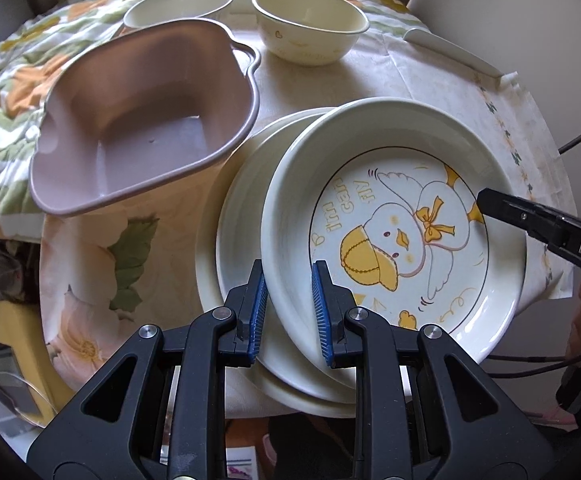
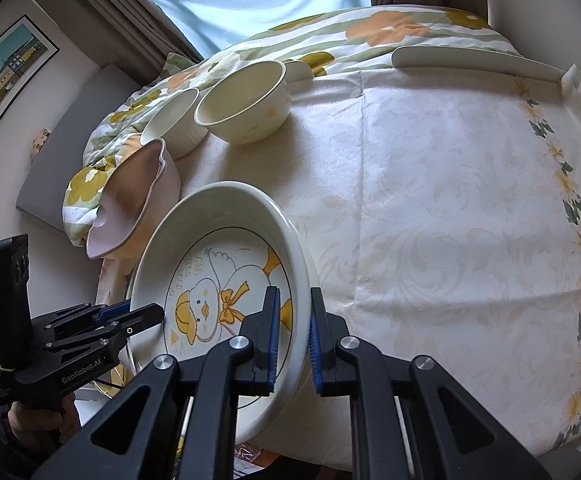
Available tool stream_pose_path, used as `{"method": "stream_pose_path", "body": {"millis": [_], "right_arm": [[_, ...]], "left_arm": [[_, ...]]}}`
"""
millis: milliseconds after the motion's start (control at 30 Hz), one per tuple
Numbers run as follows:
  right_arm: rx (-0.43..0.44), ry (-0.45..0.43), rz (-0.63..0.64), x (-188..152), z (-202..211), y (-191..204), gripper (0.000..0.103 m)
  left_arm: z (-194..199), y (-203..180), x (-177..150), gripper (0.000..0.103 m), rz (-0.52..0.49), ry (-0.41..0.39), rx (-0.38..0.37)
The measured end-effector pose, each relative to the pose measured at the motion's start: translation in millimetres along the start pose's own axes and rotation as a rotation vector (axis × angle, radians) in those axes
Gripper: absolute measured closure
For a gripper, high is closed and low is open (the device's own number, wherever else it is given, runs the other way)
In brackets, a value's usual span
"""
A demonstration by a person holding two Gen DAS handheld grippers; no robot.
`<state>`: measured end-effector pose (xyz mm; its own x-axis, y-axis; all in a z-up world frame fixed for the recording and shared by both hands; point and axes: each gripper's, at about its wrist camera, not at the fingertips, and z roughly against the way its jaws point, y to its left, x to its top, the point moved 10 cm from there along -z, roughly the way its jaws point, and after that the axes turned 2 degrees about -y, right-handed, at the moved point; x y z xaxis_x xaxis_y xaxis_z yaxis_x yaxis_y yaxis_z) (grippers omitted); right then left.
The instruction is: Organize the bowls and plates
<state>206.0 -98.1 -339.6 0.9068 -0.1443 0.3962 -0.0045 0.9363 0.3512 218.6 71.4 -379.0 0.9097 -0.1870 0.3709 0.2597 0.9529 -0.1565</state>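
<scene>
A cream plate with a yellow duck picture [image 1: 394,236] lies tilted on top of a plain cream plate [image 1: 230,248] near the table's front edge. My left gripper [image 1: 289,312] is shut on the duck plate's near rim, one blue pad on each side. My right gripper [image 2: 293,336] is shut on the opposite rim of the same duck plate [image 2: 210,280]. Its finger shows in the left wrist view [image 1: 530,216]. The left gripper shows in the right wrist view [image 2: 130,316].
A pink bear-shaped bowl [image 1: 142,120] stands left of the plates. Two cream bowls [image 1: 310,24] [image 1: 178,4] stand behind it. A white flat plate [image 2: 474,62] lies at the far right edge. The cloth-covered table [image 2: 430,200] abuts a floral quilt [image 1: 6,76].
</scene>
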Motion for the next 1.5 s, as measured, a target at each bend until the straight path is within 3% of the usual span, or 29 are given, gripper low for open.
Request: {"method": "stream_pose_path", "body": {"millis": [367, 533, 900, 1333, 1500], "right_arm": [[-0.045, -0.001, 0.078, 0, -3, 3, 0.091], [-0.094, -0.003, 0.161, -1, -6, 7, 0.091], [-0.158, -0.004, 0.257, -5, -11, 12, 0.091], [-0.154, -0.002, 0.257, -5, -12, 13, 0.091], [-0.122, -0.039, 0.233, 5, 6, 18, 0.091]], "left_arm": [[4, -9, 4, 0.083, -0.196, -0.055, 0.214], [7, -5, 2, 0.083, -0.23, -0.071, 0.285], [14, -1, 1, 0.083, -0.275, -0.093, 0.37], [17, 2, 3, 0.083, -0.231, -0.085, 0.329], [46, 0, 16, 0.083, -0.196, -0.155, 0.351]]}}
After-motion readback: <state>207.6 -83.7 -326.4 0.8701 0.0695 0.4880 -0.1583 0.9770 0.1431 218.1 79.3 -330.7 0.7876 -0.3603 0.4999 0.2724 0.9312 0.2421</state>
